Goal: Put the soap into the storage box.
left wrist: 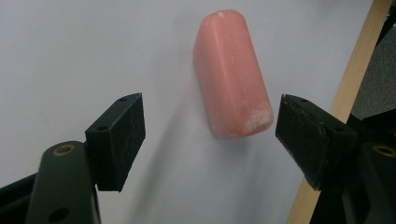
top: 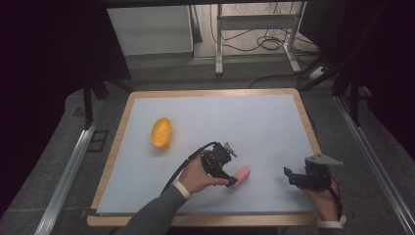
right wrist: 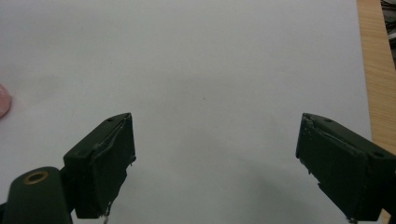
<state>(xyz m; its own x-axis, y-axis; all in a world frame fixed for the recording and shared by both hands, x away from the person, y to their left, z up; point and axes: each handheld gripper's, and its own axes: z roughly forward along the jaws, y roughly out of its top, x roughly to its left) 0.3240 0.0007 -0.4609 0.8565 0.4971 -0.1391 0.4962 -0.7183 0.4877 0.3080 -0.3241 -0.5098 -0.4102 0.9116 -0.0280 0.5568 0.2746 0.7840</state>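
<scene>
In the left gripper view the left gripper (left wrist: 210, 140) sits at the bottom of the frame, jaws spread wide, with the pink block (left wrist: 231, 74) lying on the white table (left wrist: 70, 56) between and just beyond them, untouched. In the high view this gripper (top: 229, 180) is at lower centre, at the near end of the block (top: 241, 175). The right gripper (top: 289, 175), lower right, is also spread open over bare table. An orange oval object (top: 161, 132) lies well apart, at centre left.
</scene>
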